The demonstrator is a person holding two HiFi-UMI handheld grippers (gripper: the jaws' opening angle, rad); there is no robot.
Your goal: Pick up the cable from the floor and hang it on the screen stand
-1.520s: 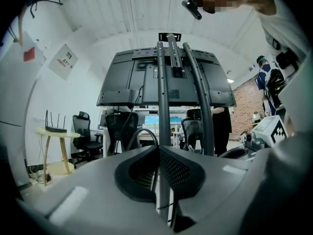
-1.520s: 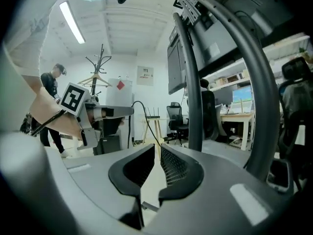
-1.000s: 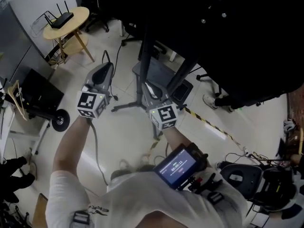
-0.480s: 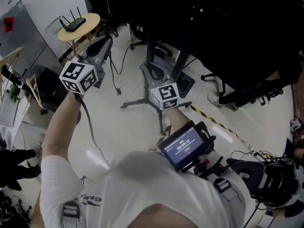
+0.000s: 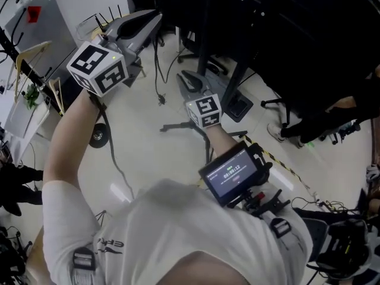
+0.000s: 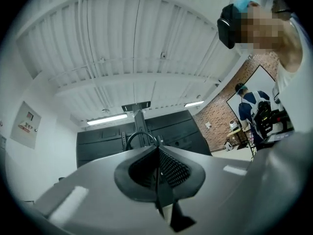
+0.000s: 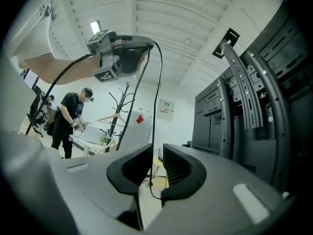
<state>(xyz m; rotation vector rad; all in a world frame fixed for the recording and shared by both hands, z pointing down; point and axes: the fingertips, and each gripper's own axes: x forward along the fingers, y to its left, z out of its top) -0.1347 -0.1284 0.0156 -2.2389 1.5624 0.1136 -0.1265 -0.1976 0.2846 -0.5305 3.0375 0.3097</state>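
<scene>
My left gripper (image 5: 151, 19) is raised high at the upper left, shut on the thin black cable (image 5: 158, 58), which hangs down from its jaws to a loose end above the floor. In the left gripper view the cable (image 6: 133, 137) loops just beyond the closed left gripper (image 6: 158, 153), in front of the stand's pole (image 6: 139, 121). My right gripper (image 5: 189, 81) sits lower, near the black screen stand (image 5: 205, 37). Its jaws are opening, and the cable (image 7: 159, 82) runs down through the gap of the right gripper (image 7: 156, 165) without the pads pressing it. The left gripper (image 7: 120, 53) shows above.
The big black screen (image 5: 285, 34) fills the upper right, with its back brackets (image 7: 244, 97) close at my right. The stand's legs (image 5: 178, 126) spread on the floor. A whiteboard (image 5: 41, 16), hangers (image 5: 29, 55), striped floor tape (image 5: 285, 166) and a standing person (image 7: 68, 121) are around.
My left gripper has risen up and toward the screen, lifting the cable with it. The right gripper has stayed by the stand's pole, slightly higher.
</scene>
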